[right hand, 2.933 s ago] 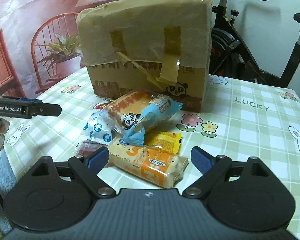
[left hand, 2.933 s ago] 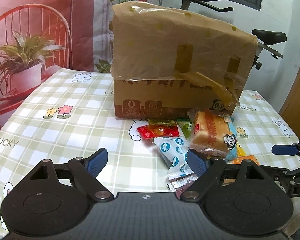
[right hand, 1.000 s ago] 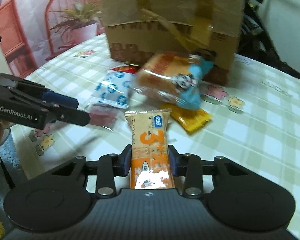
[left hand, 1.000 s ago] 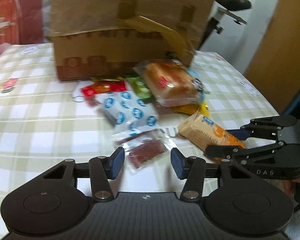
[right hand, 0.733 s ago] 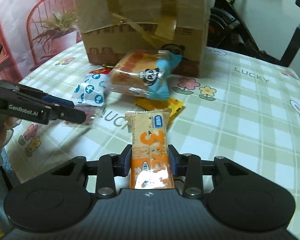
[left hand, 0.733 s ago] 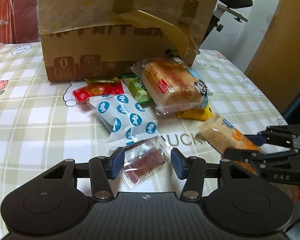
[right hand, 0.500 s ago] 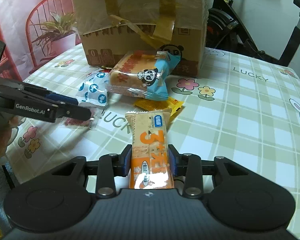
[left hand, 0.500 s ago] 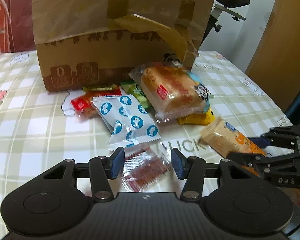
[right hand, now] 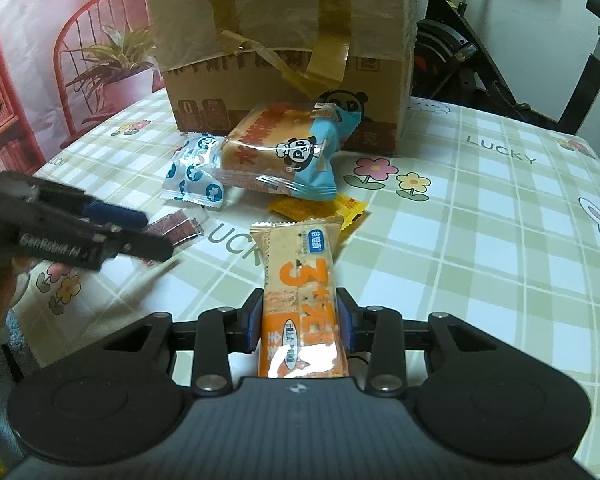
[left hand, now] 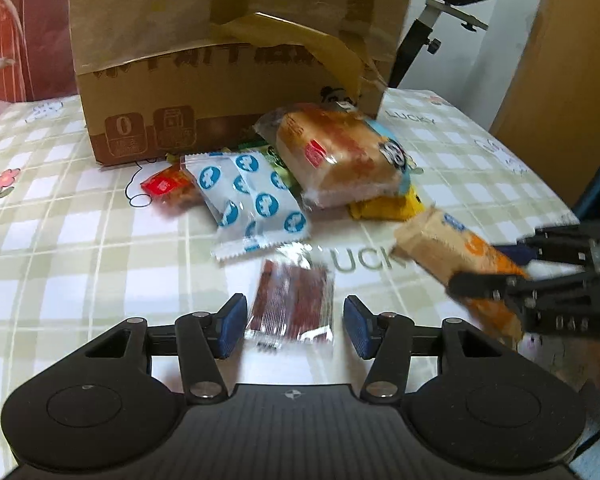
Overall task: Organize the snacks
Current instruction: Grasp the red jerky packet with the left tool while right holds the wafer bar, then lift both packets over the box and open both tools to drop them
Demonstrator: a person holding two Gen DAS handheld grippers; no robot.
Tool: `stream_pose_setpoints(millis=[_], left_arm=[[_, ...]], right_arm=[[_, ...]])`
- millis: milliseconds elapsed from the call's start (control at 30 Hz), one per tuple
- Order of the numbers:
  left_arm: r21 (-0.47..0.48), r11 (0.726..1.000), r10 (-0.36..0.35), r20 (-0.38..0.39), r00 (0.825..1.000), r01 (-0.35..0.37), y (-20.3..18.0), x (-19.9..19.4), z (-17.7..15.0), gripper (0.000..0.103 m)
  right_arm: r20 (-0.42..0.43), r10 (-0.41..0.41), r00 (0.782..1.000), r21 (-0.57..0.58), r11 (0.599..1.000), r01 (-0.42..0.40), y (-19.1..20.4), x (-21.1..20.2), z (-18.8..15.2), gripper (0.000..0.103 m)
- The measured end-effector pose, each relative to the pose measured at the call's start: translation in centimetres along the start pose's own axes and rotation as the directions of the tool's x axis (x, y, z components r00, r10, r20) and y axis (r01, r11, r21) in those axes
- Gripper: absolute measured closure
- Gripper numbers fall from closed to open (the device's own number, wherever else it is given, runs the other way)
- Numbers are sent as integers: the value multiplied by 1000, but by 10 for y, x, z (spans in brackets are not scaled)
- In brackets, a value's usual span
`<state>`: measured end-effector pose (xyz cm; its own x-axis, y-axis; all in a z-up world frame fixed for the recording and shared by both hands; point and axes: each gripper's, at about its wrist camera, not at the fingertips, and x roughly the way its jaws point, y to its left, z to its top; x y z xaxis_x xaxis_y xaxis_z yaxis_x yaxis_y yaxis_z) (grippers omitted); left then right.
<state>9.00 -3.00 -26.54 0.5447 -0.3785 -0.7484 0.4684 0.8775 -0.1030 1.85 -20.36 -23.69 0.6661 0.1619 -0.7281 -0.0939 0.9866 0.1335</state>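
Here the dark-red packet (left hand: 290, 304) lies flat near the table's (left hand: 60, 240) front edge, long axis running away between the left gripper's (left hand: 294, 328) released, untouching jaws; the right gripper (right hand: 299, 320) grasps the orange bar (right hand: 300, 280).

A clear packet of dark red-brown strips (left hand: 290, 302) lies flat on the checked cloth, apart from the heap: a white wrapper with blue dots (left hand: 246, 196), a bread loaf in a panda bag (left hand: 340, 154) resting on a yellow packet (left hand: 384, 206), and a small red pack (left hand: 168, 186) (a green one is mostly hidden). The long orange biscuit bar (right hand: 300, 300) is off the cloth, lengthwise.
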Motion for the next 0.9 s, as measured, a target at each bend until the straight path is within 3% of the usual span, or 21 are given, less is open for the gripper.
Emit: stream_pose_setpoints(millis=[267,333,433,667,900], left_arm=[[66,994,89,16,996,-90,-11,14,9,46],[89,993,72,12,997,-73,-13,14,12,57],[116,990,80,13,997,-81,-18,9,10,63],[45,998,48,40,998,-50,-10,-15,-11,63],[4,998,68,146,987,-69,-5,-46,0,63]], right_arm=[[6,-8,1000,9,1000,8,1,0,-2,64],[8,-11,1000,11,1000,11,1,-1,-2,64],[9,-10,1000,16,1000,10,1,-1,-1,64],[25,-14,1000,11,1000,14,4,-4,-5,65],[66,-18,998,39,999,15,1,-22,-8,65]])
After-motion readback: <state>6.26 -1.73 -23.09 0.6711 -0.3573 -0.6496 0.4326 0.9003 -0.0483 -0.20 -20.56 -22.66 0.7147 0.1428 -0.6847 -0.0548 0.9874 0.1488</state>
